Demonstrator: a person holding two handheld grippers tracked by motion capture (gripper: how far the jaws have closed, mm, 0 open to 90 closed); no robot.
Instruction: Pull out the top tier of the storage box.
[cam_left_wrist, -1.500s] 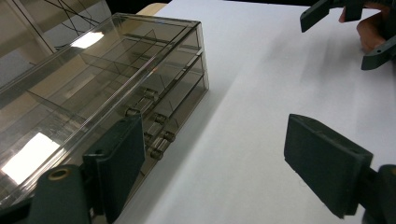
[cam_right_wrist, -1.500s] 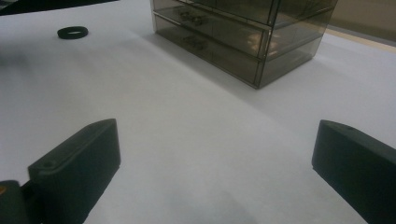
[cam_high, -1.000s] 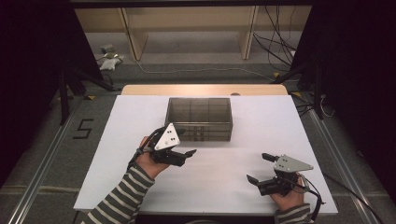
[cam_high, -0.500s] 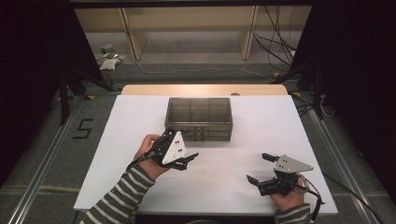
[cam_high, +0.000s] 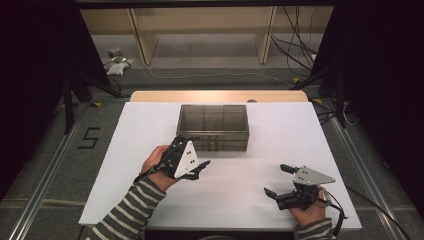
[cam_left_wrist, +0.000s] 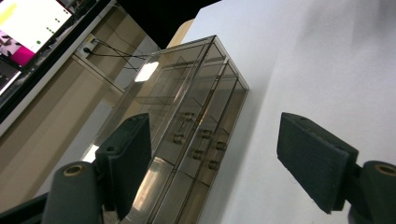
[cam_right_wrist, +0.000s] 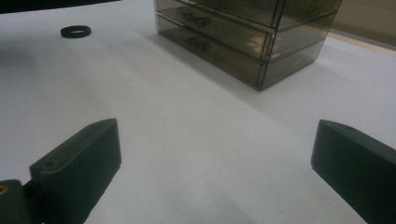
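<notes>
Overhead plus two low, perhaps tilted

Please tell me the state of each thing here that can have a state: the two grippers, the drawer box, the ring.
Left gripper: open, holding nothing, turned on its side.
Right gripper: open, holding nothing.
Smoky clear drawer box: upright, drawers shut.
Black ring: lying flat on the white table.

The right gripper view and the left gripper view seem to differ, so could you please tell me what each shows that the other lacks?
The right gripper view adds a small black ring lying on the white table. The left gripper view adds a lit screen beyond the table's far edge. Both share the smoky clear drawer box on the table, each seen past its own open claw: the right claw and the left claw.
</notes>
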